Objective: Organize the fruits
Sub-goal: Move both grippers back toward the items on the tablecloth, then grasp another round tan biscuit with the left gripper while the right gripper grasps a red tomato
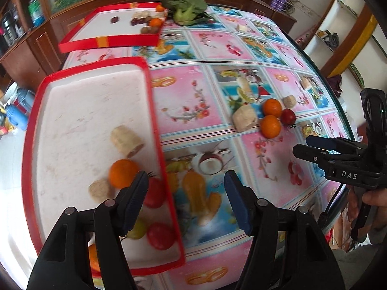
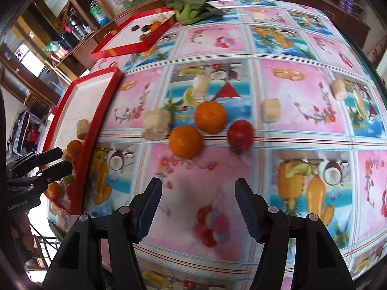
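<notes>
While two oranges (image 2: pixel 210 117) and a red tomato (image 2: pixel 240 132) sit bunched together on the table (image 2: pixel 302 91), with one pale banana chunk (image 2: pixel 156 124) touching their left side and another (image 2: pixel 271 110) just to the right, more fruit lies in the near red-rimmed tray (image 1: pixel 154 111): an orange (image 1: pixel 123 172), tomatoes (image 1: pixel 161 235), banana pieces (image 1: pixel 127 141). The right gripper (image 2: pixel 198 207) hovers near the loose cluster, jaws spread wide and empty. The left gripper (image 1: pixel 186 201) hangs over the tray's right edge, also wide and empty. A glossy fruit-print cloth in pink and blue squares covers the table. A second red tray (image 1: pixel 108 41) with small fruits lies at the far end beside a leafy green vegetable (image 1: pixel 186 7). Dark wooden cabinets (image 1: pixel 36 48) and shelves ring the room.
</notes>
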